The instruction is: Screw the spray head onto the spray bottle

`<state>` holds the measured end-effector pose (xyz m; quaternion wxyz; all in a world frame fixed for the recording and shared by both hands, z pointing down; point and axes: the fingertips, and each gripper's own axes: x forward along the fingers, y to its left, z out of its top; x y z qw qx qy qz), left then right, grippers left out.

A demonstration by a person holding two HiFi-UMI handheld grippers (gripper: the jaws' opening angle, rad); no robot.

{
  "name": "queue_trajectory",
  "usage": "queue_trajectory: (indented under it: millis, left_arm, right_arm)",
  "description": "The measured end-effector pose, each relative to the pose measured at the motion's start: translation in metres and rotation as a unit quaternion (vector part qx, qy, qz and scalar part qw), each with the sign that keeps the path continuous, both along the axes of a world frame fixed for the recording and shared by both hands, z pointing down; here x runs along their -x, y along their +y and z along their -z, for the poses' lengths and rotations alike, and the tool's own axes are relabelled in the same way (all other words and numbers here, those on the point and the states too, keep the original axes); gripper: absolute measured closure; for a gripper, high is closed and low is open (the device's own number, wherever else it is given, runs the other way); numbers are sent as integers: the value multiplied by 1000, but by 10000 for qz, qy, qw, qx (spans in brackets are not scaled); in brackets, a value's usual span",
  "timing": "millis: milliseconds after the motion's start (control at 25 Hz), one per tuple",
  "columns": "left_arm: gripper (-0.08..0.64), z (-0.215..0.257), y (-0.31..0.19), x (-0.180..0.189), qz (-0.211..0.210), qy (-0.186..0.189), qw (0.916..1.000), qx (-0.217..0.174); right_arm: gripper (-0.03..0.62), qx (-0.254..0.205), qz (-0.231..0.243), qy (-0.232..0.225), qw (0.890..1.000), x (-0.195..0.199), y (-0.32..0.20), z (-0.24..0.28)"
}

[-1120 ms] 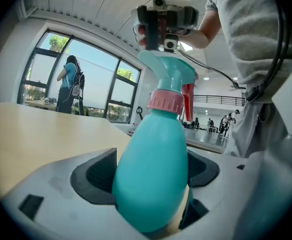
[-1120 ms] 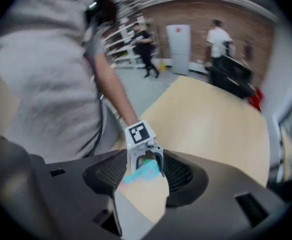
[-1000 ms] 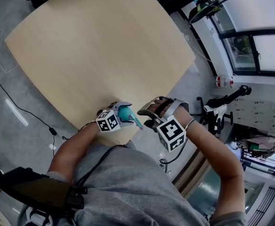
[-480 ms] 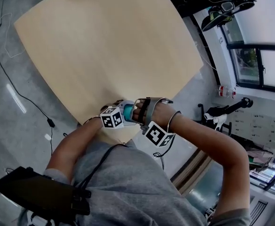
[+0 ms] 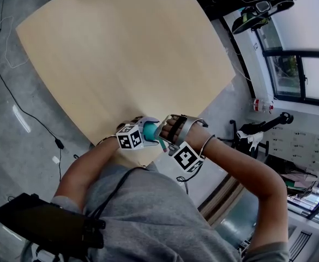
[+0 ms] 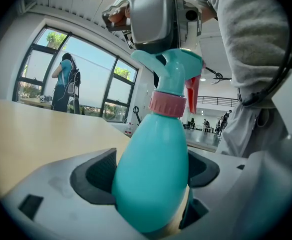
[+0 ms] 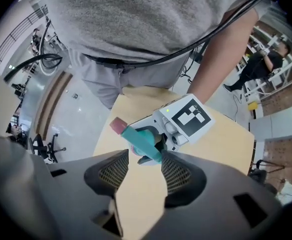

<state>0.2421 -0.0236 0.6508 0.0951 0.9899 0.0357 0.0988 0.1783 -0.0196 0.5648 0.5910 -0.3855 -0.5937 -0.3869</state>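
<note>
OK, your left gripper (image 6: pixel 150 170) is clamped on the bottle (image 6: pixel 151 196) belly, with the bottle roughly upright at the table's (image 5: pixel 121 53) 6 o'clock edge in head view. The spray head (image 7: pixel 145 143) sits on the neck, pink collar (image 6: pixel 167 103) under it. Your right gripper (image 7: pixel 145 173) hangs over the head from 12 o'clock. Its jaws are wide and have just been closing a little, head between the tips, pads not pressing.

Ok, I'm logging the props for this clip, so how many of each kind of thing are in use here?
spray bottle, teal: 1
spray head, teal with pink collar, seated on the bottle: 1
handheld tools, left tool and right tool: 2
table, light wood: 1
Total: 5
</note>
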Motion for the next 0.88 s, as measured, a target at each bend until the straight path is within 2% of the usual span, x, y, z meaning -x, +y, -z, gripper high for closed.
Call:
queue_trajectory:
  millis: [240, 440, 520, 600, 680, 760, 800, 880]
  left_arm:
    - [184, 1, 0, -1, -6, -11, 10000, 15]
    - [183, 0, -1, 1, -19, -34, 10000, 21]
    - [184, 0, -2, 3, -19, -42, 10000, 22]
    - [183, -1, -2, 3, -12, -48, 10000, 18]
    - [184, -1, -2, 2, -6, -50, 10000, 20]
    - [183, -1, -3, 2, 5, -49, 10000, 21]
    - [183, -1, -4, 2, 13, -49, 10000, 18]
    - [184, -1, -4, 4, 31, -52, 10000, 7]
  right_arm:
    - [385, -161, -536, -101, 9984, -6, -3, 6]
    - [383, -211, -621, -291, 9974, 6, -4, 17]
    - [383, -118, -530, -156, 9984, 11, 1, 18]
    - [383, -39, -449, 164, 9988, 7, 8, 12]
    - [383, -111, -437, 401, 9982, 2, 11, -1]
    - [396, -240, -548, 520, 9969, 0, 8, -13]
    - [441, -285, -661, 566, 9958, 1, 7, -17]
    - [462, -350, -985, 615, 9926, 1, 6, -22]
